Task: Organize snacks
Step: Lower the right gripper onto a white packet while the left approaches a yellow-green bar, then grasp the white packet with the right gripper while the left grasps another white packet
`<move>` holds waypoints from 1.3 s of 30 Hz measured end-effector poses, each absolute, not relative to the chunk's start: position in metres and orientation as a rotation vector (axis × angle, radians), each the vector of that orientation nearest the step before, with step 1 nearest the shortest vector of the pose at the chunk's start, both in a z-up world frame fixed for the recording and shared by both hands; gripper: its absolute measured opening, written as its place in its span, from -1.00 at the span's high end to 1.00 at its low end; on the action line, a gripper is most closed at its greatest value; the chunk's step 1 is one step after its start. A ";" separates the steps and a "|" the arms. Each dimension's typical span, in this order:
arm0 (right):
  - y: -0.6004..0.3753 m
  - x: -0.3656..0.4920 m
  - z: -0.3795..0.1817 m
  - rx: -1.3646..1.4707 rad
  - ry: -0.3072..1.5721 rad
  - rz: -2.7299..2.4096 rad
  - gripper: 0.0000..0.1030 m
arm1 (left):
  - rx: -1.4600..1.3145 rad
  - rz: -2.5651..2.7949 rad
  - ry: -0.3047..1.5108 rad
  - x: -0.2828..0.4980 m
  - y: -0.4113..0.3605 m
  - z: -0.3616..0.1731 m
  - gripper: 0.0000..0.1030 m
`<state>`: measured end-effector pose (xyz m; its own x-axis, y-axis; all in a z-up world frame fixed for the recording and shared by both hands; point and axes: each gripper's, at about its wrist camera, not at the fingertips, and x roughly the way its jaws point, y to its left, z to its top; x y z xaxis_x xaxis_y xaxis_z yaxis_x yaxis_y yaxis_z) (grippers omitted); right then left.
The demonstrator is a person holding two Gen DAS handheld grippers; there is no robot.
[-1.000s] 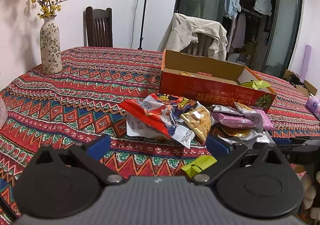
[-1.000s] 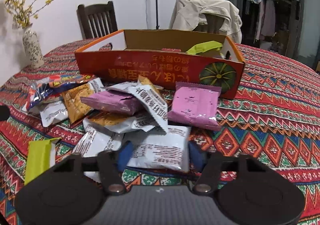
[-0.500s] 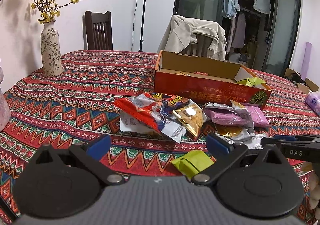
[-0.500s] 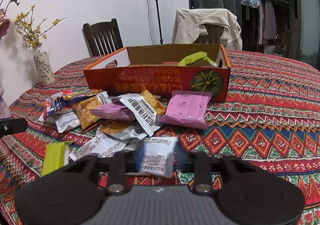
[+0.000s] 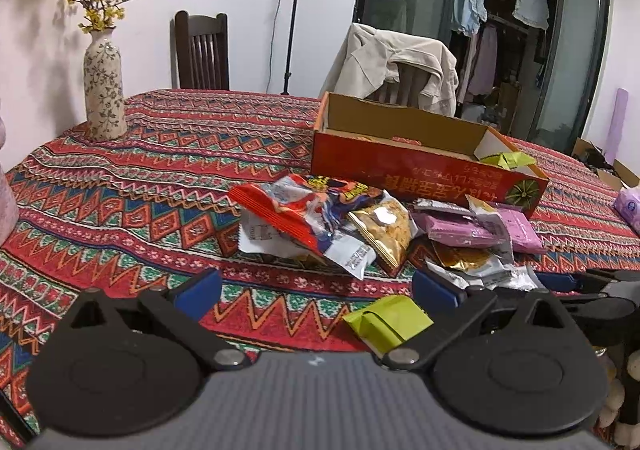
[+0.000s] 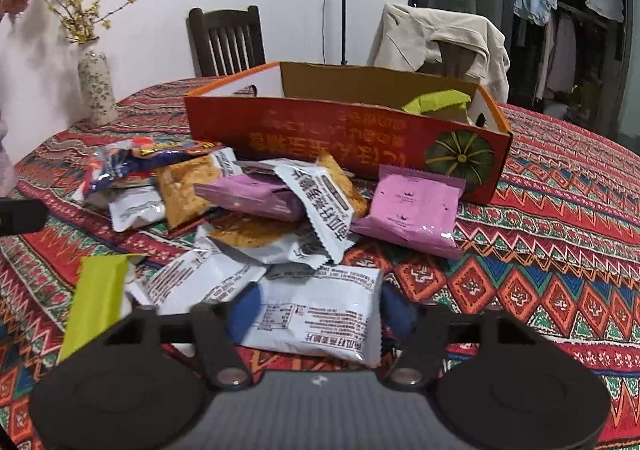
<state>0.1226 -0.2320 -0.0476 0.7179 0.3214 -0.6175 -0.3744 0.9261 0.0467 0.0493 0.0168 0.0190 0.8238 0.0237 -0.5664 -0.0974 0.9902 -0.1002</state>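
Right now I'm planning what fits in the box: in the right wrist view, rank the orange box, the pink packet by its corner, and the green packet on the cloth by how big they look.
1. orange box
2. pink packet and green packet: they look alike, and the green one lies nearer the camera, so no ranking.

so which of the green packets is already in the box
The green packet poking up at the right end of the box. The other green packet lies flat on the tablecloth, left of the snack pile.
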 end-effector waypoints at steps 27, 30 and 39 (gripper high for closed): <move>-0.310 0.099 -0.023 0.092 0.455 0.339 0.81 | -0.020 -0.023 0.641 0.083 -0.066 0.017 -1.00; -0.314 0.100 -0.025 0.109 0.453 0.354 0.81 | -0.023 -0.051 0.684 0.091 -0.077 0.008 -1.00; -0.319 0.101 -0.033 0.152 0.457 0.396 0.81 | 0.063 -0.018 0.756 0.110 -0.098 -0.017 -0.55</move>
<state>0.1015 -0.3190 -0.0328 0.8227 0.4048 -0.3991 -0.3377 0.9128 0.2298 0.1101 -0.0982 -0.0171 0.7277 0.0059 -0.6859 0.0393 0.9980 0.0503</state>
